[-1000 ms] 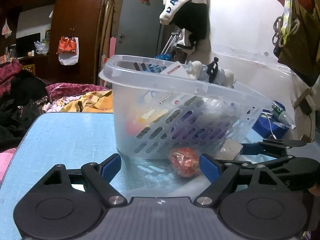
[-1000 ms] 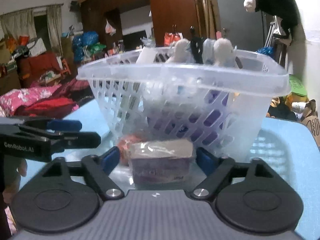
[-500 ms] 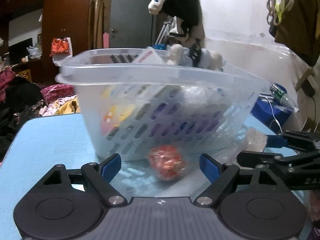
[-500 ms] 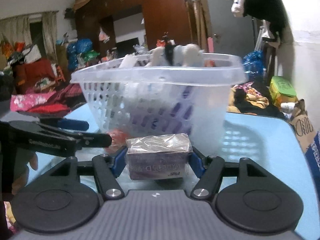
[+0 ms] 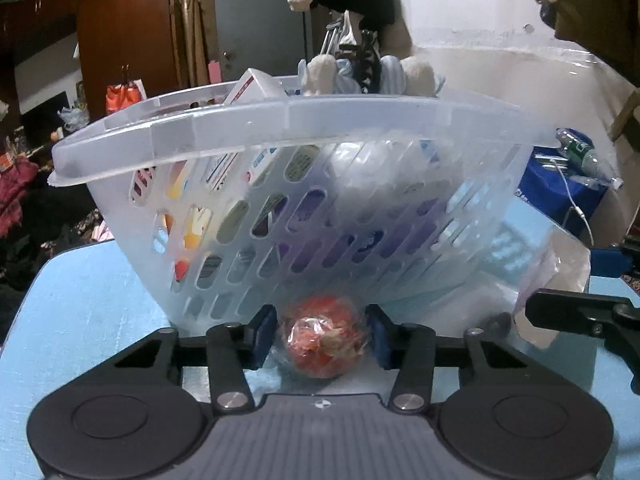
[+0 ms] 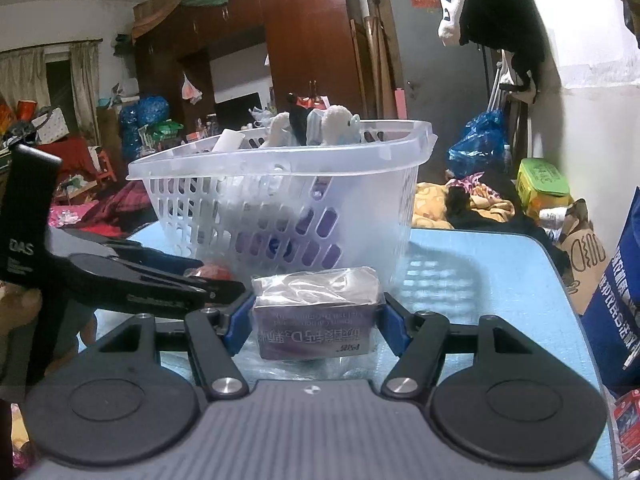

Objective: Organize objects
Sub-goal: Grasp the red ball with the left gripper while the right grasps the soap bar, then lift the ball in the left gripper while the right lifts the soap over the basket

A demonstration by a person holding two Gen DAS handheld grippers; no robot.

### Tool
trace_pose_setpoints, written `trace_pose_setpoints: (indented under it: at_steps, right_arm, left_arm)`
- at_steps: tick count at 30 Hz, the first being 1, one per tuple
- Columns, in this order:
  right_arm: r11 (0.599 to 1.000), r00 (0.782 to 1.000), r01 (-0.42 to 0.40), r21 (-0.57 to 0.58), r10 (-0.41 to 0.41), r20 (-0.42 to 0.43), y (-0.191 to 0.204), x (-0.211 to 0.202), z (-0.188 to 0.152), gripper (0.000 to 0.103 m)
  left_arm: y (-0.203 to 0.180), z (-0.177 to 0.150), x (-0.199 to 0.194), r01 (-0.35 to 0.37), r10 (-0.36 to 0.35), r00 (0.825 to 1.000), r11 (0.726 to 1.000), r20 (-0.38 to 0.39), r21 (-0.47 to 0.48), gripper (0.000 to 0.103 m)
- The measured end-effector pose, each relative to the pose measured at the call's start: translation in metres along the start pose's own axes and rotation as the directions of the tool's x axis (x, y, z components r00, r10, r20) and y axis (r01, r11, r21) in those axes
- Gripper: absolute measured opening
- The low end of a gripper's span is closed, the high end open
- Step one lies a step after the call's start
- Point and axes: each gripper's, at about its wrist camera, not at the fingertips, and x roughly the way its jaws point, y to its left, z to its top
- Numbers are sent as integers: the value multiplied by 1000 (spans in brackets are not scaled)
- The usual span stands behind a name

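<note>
A clear slotted basket point(image 5: 280, 120) point(image 6: 280, 160), full of boxes and a plush toy point(image 5: 416, 76), stands on the blue table point(image 5: 80, 300). At its foot lies a red ball in clear wrap point(image 5: 324, 340). My left gripper point(image 5: 322, 332) is closing on it, and both blue pads touch the wrap. In the right wrist view my right gripper point(image 6: 316, 332) is shut on a purple box in plastic film point(image 6: 316, 316), just in front of the basket. The left gripper point(image 6: 160, 280) reaches in from the left there, beside the red ball point(image 6: 214, 271).
A crumpled clear bag point(image 5: 560, 264) lies right of the basket, with the right gripper's black finger point(image 5: 580, 312) beside it. A blue printed bag point(image 6: 616, 300) stands at the table's right edge. Clothes hang on the wall behind. Bare tabletop point(image 6: 500, 272) lies right of the basket.
My left gripper moved in toward the basket, and its wide jaws narrowed around the red ball. The right gripper's pads closed onto the purple box and swung to the basket's right corner.
</note>
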Motion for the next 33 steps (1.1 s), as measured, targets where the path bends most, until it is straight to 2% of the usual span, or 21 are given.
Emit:
trace_pose_setpoints:
  at_steps: [5, 10, 14, 17, 20, 22, 26, 28, 30, 33]
  right_arm:
    - [1000, 999, -9, -3, 9, 43, 0, -10, -5, 68]
    - [999, 987, -41, -13, 43, 153, 3, -39, -7, 68]
    - [996, 957, -68, -56, 81, 278, 12, -70, 1, 68]
    - [992, 924, -31, -120, 75, 375, 26, -90, 16, 67]
    - [985, 892, -1, -171, 78, 446, 41, -100, 40, 67]
    - [980, 886, 30, -199, 66, 459, 50, -94, 59, 67]
    - [981, 924, 44, -189, 32, 381, 52, -60, 99, 67]
    - [982, 944, 70, -173, -9, 331, 49, -39, 111, 67]
    - [987, 970, 68, -145, -32, 242, 41, -14, 120, 67]
    - [994, 988, 56, -97, -41, 150, 29, 13, 124, 67]
  left_arm:
    - [7, -11, -21, 9, -9, 996, 1000, 89, 3, 49]
    - [21, -25, -71, 31, -23, 981, 999, 194, -42, 48]
    - [23, -14, -126, 55, -42, 948, 998, 315, -33, 48]
    - [23, 8, -156, 68, -56, 924, 998, 378, -18, 48]
    - [14, 42, -170, 76, -74, 905, 997, 419, 11, 48]
    - [8, 63, -167, 71, -70, 899, 997, 433, 14, 48]
    - [-1, 105, -134, 74, -69, 923, 997, 378, 2, 48]
    - [-2, 113, -118, 58, -53, 942, 998, 332, -7, 48]
    - [1, 120, -96, 59, -52, 960, 998, 276, -20, 48]
    - [4, 124, -72, 59, -52, 975, 998, 214, -25, 48]
